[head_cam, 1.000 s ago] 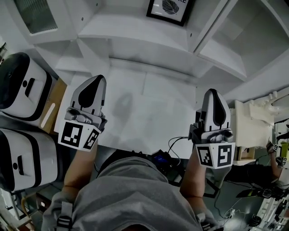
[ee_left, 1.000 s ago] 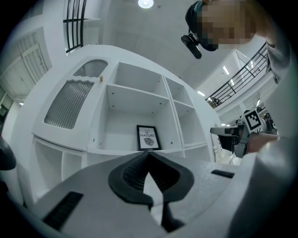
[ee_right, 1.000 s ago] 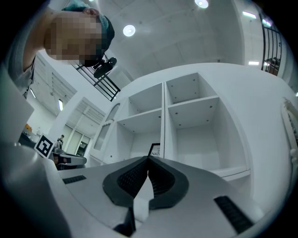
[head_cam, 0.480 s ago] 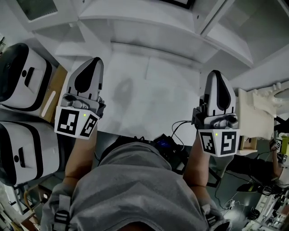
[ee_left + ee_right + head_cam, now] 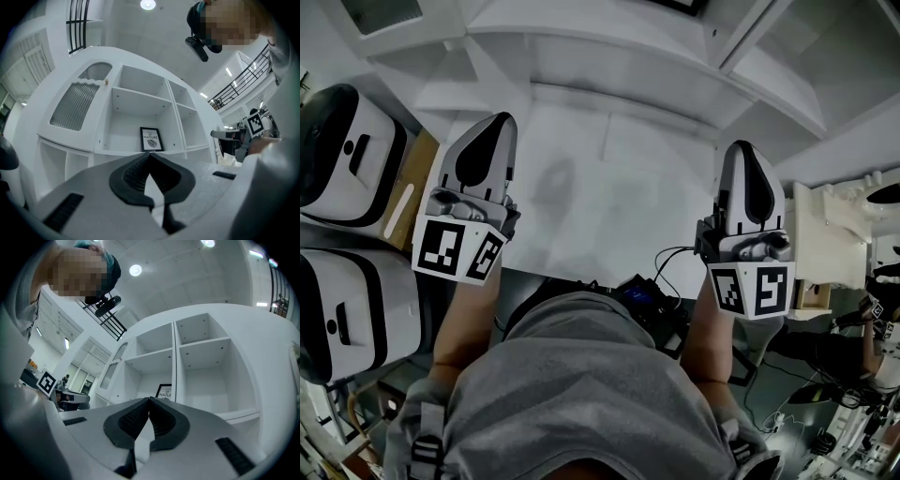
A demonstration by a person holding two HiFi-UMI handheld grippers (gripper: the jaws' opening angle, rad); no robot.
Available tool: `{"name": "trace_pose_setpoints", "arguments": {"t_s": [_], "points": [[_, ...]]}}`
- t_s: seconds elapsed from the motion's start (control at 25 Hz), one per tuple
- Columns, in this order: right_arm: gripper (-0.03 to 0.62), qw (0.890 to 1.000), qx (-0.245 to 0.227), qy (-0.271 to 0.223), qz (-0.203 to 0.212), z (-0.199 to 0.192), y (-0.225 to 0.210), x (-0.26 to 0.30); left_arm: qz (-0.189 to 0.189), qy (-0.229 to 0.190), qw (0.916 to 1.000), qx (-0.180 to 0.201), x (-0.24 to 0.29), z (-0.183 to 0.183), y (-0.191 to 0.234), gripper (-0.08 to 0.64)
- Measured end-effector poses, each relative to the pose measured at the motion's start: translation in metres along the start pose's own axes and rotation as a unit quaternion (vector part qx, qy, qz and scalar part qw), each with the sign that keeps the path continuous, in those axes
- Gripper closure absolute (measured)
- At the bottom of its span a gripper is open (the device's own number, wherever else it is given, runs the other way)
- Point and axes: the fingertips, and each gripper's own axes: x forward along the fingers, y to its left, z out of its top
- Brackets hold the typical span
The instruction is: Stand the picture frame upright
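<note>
My left gripper [image 5: 150, 155] and right gripper [image 5: 149, 400] are closed tight, holding nothing, so bumping the picture frame [image 5: 151, 139], maybe already standing in the shelf [image 5: 140, 96], could tip it.

The surface [image 5: 619, 187] before the shelf unit [image 5: 137, 96] lies open. Two white machines [image 5: 342, 155] stand left of it; a picture frame [image 5: 151, 139] occupies its lower middle bay.

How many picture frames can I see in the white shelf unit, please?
1. The picture frame stands in the lower compartment of the middle column of the shelf unit, as the left gripper view shows it. No other frame shows, though some compartments are partly out of view.
</note>
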Motion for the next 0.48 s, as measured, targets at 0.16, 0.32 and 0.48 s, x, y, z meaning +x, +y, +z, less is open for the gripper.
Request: {"name": "trace_pose_setpoints", "arguments": {"t_s": [0.16, 0.32, 0.48], "points": [[0.565, 1.0, -0.002, 0.0, -0.001, 0.0008, 0.0038, 0.0005, -0.003, 0.001, 1.0, -0.001, -0.0019, -0.002, 0.0003, 0.554], [0.565, 1.0, -0.001, 0.001, -0.001, -0.0016, 0.0053, 0.0001, -0.003, 0.002, 1.0, 0.0, -0.002, -0.0035, 0.001, 0.554], [0.565, 1.0, 0.002, 0.011, -0.002, -0.0082, 0.0064, -0.0036, -0.002, 0.007, 1.0, -0.005, -0.0035, -0.009, -0.0002, 0.554]]}}
